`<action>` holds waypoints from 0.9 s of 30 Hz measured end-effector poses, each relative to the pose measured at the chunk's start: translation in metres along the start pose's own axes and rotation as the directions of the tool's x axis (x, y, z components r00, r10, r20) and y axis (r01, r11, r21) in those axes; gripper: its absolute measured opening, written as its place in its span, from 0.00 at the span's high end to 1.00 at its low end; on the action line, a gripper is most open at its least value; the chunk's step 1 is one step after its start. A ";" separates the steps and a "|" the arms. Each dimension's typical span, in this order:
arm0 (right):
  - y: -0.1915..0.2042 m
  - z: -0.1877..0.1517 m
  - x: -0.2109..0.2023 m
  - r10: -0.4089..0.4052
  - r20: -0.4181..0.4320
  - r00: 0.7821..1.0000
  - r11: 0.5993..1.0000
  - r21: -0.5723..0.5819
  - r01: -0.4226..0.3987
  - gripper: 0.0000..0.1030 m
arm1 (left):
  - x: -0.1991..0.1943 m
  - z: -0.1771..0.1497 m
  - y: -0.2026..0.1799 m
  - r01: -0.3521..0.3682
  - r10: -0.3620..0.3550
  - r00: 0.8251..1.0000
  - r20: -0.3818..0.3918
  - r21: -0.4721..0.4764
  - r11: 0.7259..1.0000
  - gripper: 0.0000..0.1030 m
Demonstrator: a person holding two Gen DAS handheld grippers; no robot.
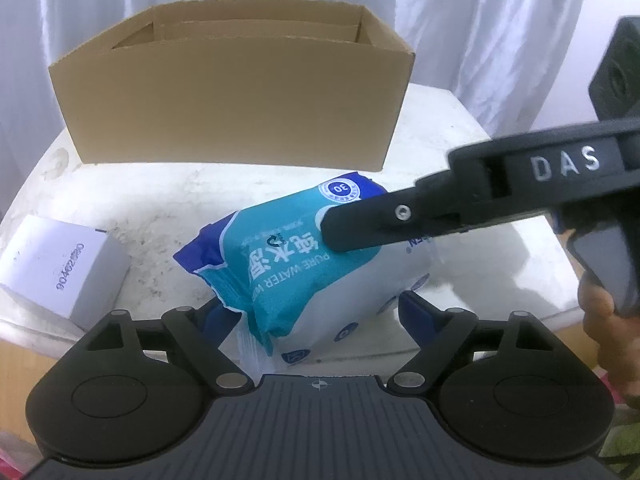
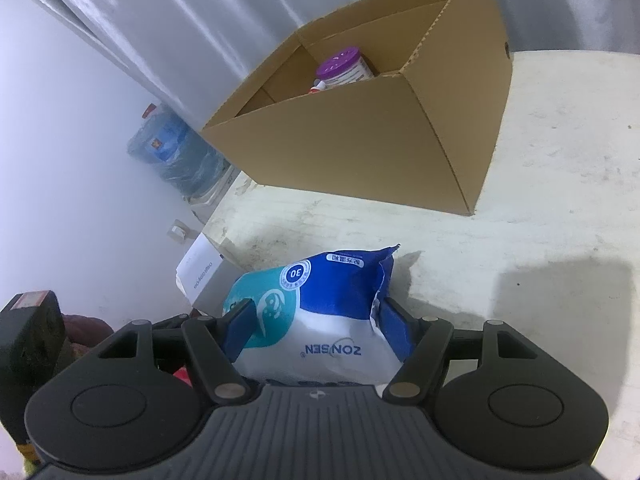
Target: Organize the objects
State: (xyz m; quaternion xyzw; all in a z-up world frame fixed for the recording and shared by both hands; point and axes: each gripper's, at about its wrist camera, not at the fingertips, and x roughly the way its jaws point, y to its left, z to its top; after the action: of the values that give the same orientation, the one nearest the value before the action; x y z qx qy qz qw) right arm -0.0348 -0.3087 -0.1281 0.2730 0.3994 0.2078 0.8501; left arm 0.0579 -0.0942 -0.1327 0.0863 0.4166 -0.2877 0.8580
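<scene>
Step in hand: wipes pack [image 1: 304,264] pinched by right gripper [image 2: 316,320] jaws; left gripper [image 1: 320,312] jaws spread beside it. Next: lift over cardboard box [image 2: 360,152] rim, release inside.

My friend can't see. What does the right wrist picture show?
The right claw squeezes a blue and white pack of wet wipes above a pale table. Behind it sits an open cardboard box holding a purple-lidded jar; a small white box lies left.
</scene>
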 end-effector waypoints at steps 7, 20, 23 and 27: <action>0.006 -0.004 0.005 -0.007 0.016 1.000 1.000 -0.013 0.008 0.29 | 0.005 0.004 -0.002 -0.004 0.004 1.000 -0.002 -0.013 1.000 0.16; 0.010 -0.001 -0.001 -0.023 0.021 0.999 1.000 0.002 0.023 0.30 | 0.001 0.013 -0.003 0.002 -0.002 1.000 -0.007 -0.029 1.000 0.16; 0.011 -0.001 -0.002 -0.023 0.026 0.999 1.000 0.002 0.023 0.30 | 0.000 0.015 -0.003 0.000 -0.001 1.000 -0.004 -0.028 1.000 0.16; 0.013 0.000 -0.003 -0.023 0.031 0.999 1.000 -0.001 0.023 0.30 | -0.001 0.014 -0.004 -0.001 0.001 1.000 -0.001 -0.029 1.000 0.16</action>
State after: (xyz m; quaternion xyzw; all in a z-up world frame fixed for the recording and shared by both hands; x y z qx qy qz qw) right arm -0.0387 -0.3008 -0.1182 0.2708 0.3892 0.1942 0.8587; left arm 0.0646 -0.1021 -0.1226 0.0741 0.4210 -0.2814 0.8591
